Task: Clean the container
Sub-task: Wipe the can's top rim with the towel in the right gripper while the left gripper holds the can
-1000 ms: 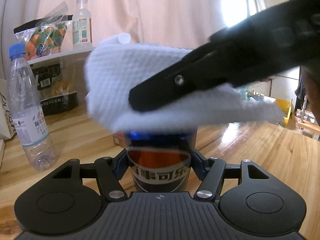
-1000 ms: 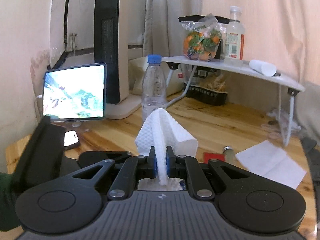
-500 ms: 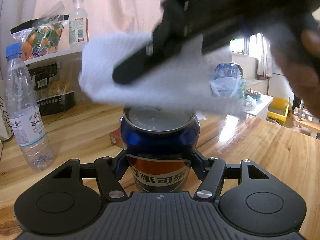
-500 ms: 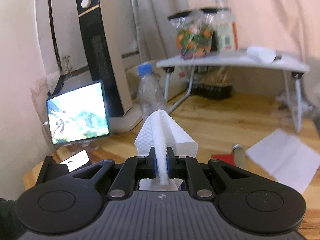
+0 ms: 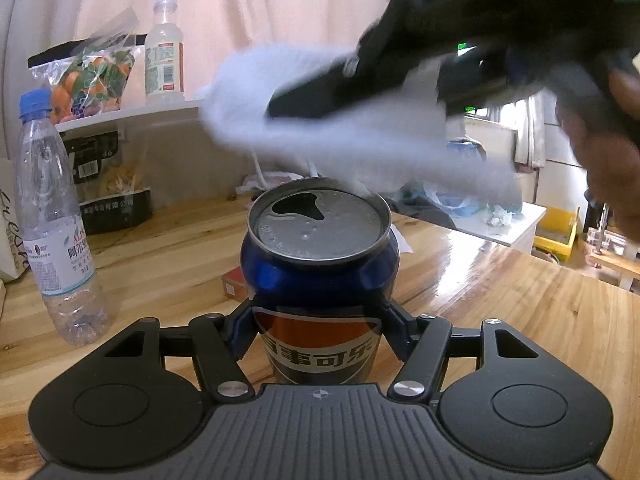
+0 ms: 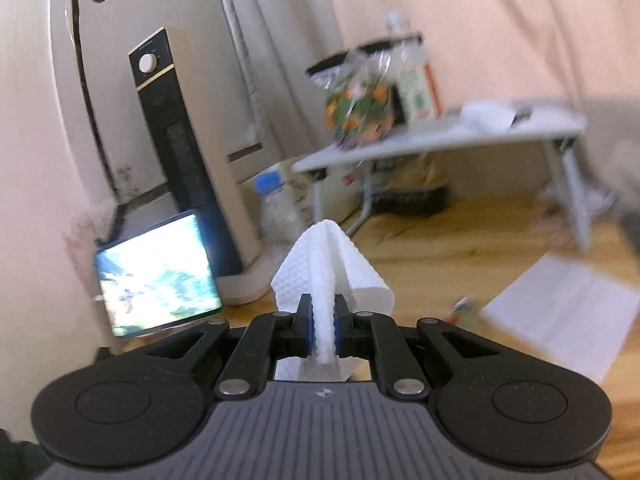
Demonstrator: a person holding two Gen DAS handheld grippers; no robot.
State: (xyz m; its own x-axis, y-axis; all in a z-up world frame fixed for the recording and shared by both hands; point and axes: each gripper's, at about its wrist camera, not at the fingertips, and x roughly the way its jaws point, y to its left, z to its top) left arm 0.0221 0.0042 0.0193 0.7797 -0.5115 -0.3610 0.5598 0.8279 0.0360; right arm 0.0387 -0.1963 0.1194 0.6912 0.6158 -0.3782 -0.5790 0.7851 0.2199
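The left wrist camera sits low behind the left gripper (image 5: 318,320), very close to the blue can (image 5: 320,264). The right wrist camera looks out along the right gripper (image 6: 323,330). Both see the water bottle (image 5: 52,216), small white table (image 6: 440,136) and desk (image 5: 520,300).

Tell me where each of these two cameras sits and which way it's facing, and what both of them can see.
Left wrist: sits on the left tool, looks forward over the can it grips; the right tool, its tissue and a hand pass above.
Right wrist: sits on the right tool, looks along the pinched tissue toward a tablet and heater.
Shared: the tissue, water bottle, fruit bag.
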